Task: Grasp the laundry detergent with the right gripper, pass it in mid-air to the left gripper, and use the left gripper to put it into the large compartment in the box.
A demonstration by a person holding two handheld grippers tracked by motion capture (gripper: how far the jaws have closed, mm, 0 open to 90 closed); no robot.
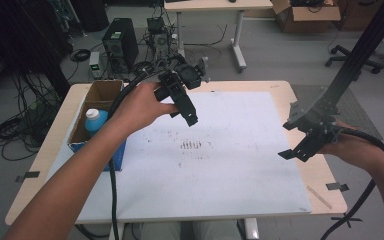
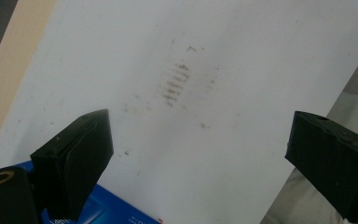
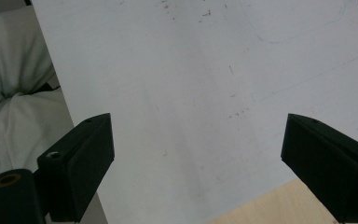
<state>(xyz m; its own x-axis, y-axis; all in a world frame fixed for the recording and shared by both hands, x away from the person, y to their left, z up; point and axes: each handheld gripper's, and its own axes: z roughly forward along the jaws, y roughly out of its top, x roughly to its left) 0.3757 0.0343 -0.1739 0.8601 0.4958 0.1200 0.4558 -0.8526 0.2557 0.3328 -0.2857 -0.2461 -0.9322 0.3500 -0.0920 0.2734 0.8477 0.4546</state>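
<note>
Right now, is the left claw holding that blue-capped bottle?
No, the left claw hangs open over the white board, while the bottle stands apart in the box.

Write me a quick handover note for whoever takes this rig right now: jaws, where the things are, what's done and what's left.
Left gripper: jaws wide open, empty, held above the white sheet just right of the cardboard box.
Right gripper: jaws open, empty, at the sheet's right edge.
The bottle with the blue cap stands inside the box at the table's left side.
Done: nothing lifted out yet.
Left: probably reaching into the box for the bottle.
</note>
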